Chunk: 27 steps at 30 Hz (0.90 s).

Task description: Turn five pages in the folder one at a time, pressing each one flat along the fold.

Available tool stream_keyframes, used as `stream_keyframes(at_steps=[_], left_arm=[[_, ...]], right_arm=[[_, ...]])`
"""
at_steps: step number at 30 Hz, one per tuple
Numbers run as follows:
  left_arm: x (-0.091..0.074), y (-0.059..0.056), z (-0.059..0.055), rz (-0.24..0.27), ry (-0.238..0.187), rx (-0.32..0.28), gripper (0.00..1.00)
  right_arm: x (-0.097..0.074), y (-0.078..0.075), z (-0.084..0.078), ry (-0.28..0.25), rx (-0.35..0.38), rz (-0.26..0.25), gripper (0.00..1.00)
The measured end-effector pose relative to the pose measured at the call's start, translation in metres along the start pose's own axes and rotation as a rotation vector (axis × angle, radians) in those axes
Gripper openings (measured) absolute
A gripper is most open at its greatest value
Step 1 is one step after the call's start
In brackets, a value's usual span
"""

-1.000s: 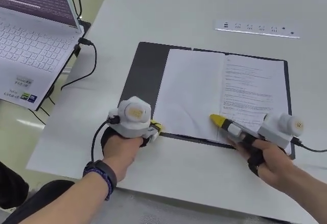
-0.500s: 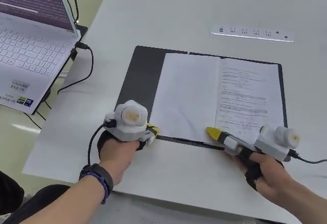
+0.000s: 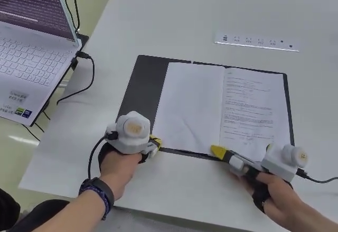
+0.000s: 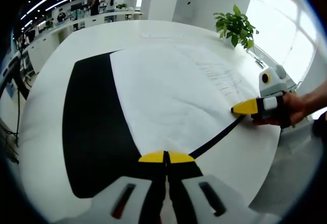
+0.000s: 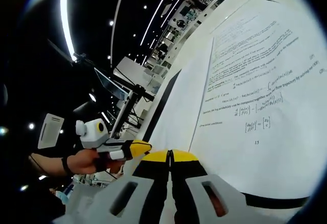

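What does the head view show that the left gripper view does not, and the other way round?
The head view adds the laptop at the left, its cable, the power strip beyond the folder, and a watch on the person's wrist. The left gripper view adds a potted plant in the background and a close look at the left gripper, jaws shut. Both share the open folder, its blank page, its printed page and the right gripper at the fold's near end.
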<state>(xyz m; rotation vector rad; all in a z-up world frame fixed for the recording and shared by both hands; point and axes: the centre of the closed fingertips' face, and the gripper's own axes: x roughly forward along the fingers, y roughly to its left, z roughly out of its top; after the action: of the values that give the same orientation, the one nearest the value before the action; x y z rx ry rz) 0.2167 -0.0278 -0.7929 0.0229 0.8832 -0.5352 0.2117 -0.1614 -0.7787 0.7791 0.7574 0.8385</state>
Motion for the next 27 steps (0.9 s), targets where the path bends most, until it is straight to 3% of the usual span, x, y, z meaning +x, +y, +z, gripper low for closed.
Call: stream_keyframes(at_steps=[13,17,27], left_arm=[[0.001,0.000,0.000,0.002,0.019,-0.008,0.00],[0.000,-0.005,-0.001,-0.013,0.030,-0.020,0.00],[-0.018,-0.020,0.013,-0.042,-0.028,-0.036,0.07]], right_arm=[[0.000,-0.002,-0.004,0.023,-0.013,-0.028,0.00],[0.000,-0.002,-0.005,0.032,-0.013,-0.039,0.00],[-0.001,0.005,-0.002,0.059,-0.027,-0.065,0.00]])
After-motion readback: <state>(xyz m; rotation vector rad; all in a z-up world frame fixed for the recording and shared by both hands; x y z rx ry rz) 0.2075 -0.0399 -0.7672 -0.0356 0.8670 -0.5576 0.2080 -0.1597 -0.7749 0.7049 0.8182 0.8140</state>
